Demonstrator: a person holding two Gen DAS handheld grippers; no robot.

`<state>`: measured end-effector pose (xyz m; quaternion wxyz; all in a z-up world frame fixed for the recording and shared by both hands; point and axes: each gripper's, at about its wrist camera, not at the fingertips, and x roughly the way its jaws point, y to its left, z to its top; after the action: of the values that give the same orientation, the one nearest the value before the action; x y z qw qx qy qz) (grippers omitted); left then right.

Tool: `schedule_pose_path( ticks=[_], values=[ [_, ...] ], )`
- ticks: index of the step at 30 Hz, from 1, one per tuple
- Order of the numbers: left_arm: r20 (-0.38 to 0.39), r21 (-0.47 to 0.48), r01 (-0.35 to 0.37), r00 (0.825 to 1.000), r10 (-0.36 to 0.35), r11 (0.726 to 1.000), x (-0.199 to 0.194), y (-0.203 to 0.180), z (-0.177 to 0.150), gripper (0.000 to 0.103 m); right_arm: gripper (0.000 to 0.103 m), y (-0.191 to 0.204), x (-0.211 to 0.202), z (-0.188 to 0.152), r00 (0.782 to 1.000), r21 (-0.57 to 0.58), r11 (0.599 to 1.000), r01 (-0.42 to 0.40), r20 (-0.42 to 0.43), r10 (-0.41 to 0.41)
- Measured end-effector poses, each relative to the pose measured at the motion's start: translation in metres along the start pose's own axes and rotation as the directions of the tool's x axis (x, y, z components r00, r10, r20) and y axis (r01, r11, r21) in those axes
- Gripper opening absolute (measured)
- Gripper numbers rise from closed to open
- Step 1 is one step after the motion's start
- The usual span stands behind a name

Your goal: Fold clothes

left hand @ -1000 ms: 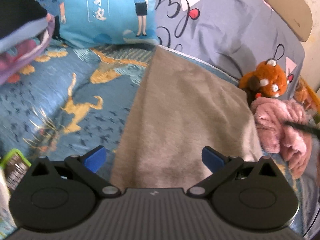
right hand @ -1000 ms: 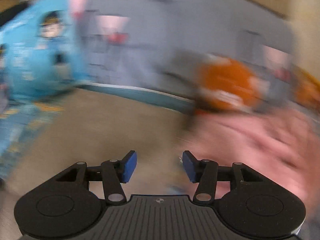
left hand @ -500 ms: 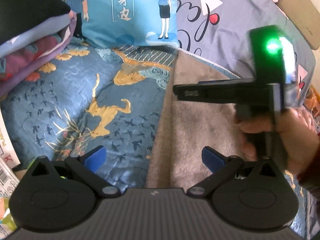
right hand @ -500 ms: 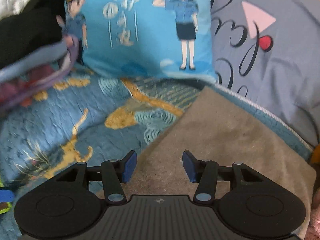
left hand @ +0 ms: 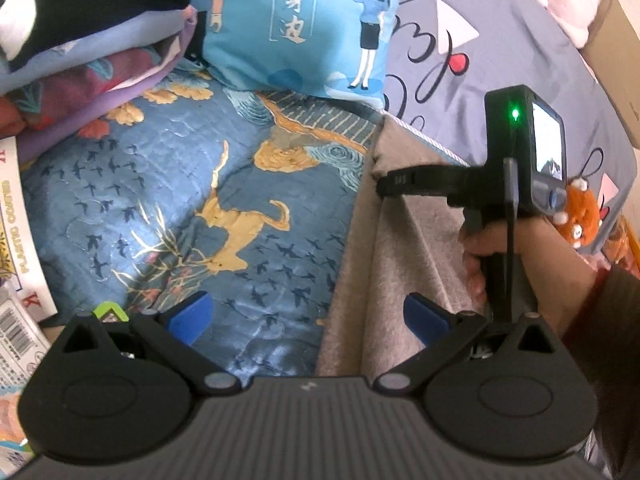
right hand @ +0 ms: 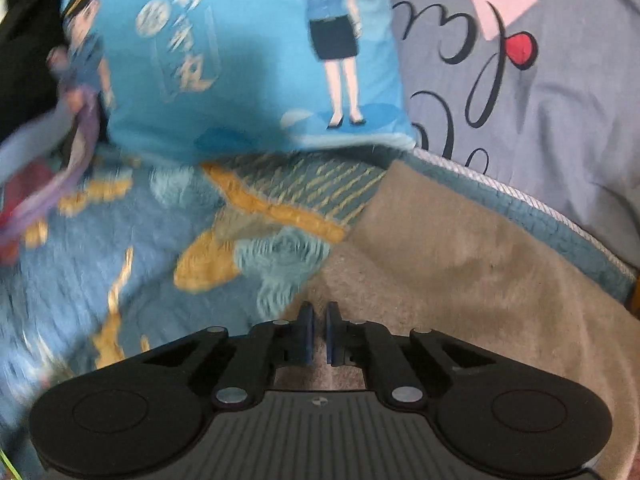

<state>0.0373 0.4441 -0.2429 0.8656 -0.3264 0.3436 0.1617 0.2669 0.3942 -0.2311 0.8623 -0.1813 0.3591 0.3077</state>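
A beige fleece cloth [left hand: 400, 248] lies flat on the blue patterned bedspread [left hand: 160, 200], and its far left corner [right hand: 460, 264] fills the right wrist view. My right gripper [left hand: 380, 186], held by a hand [left hand: 476, 248], sits at that far corner. Its jaws are closing, and the blue pads of the right gripper [right hand: 319, 328] stand almost together on the cloth's edge. My left gripper [left hand: 308, 316] is open, low over the cloth's near left edge, with nothing pinched between its fingers.
A blue cartoon pillow [left hand: 304, 24] and a grey quilt [left hand: 500, 60] lie behind the cloth. Stacked folded clothes [left hand: 80, 40] are at the far left. An orange plush toy [left hand: 580, 216] sits at the right, and printed packaging [left hand: 20, 280] at the near left.
The right gripper swept in from the right to the cloth's far left corner, and its fingers went from apart to nearly together. The left gripper shifted left, toward the cloth's left edge.
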Motion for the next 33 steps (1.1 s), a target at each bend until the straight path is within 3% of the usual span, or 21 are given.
schedule_pose_path(
  ticks=[5,9,14,15,17,19,23,25,30,33],
  values=[
    [0.033,-0.003,-0.03,0.999,0.031,1.0,-0.007,0.011,0.008,0.103,0.006,-0.008,-0.004,0.041,0.995,0.065,0.997,0.035,0.09,-0.041],
    [0.061,-0.071,-0.07,0.995,0.074,0.995,-0.015,0.035,0.018,0.103,0.006,-0.012,0.009,0.059,0.994,0.057,0.995,0.077,0.078,-0.081],
    [0.075,-0.123,-0.079,0.993,0.088,0.989,-0.022,0.055,0.023,0.103,0.011,-0.013,0.032,0.044,0.992,0.067,0.99,0.126,-0.013,-0.126],
    [0.077,-0.124,-0.08,0.993,0.09,0.989,-0.023,0.057,0.024,0.103,0.013,-0.013,0.027,0.04,0.993,0.081,0.99,0.117,0.008,-0.118],
    [0.075,-0.125,-0.072,0.994,0.082,0.99,-0.023,0.059,0.025,0.103,0.028,-0.011,0.008,0.031,0.993,0.092,0.99,0.102,0.055,-0.108],
    [0.07,-0.118,-0.07,0.994,0.078,0.991,-0.022,0.057,0.024,0.103,0.029,-0.01,-0.015,0.02,0.991,0.097,0.991,0.087,0.096,-0.096],
    [0.067,-0.075,-0.083,0.994,0.088,0.994,-0.019,0.048,0.021,0.103,0.032,-0.022,-0.082,-0.019,0.987,0.099,0.995,0.033,0.152,-0.048],
    [0.062,-0.054,-0.081,0.994,0.085,0.995,-0.018,0.041,0.02,0.103,0.034,-0.039,-0.122,-0.055,0.986,0.137,0.99,0.033,0.16,-0.055],
    [0.04,0.019,-0.052,0.998,0.051,0.998,-0.013,0.014,0.013,0.103,0.037,-0.098,-0.204,-0.157,0.982,0.23,0.961,0.154,0.073,-0.175],
    [0.027,0.104,-0.024,0.999,0.021,0.994,-0.01,-0.014,0.004,0.103,0.037,-0.134,-0.23,-0.208,0.975,0.292,0.932,0.215,-0.008,-0.222]
  ],
)
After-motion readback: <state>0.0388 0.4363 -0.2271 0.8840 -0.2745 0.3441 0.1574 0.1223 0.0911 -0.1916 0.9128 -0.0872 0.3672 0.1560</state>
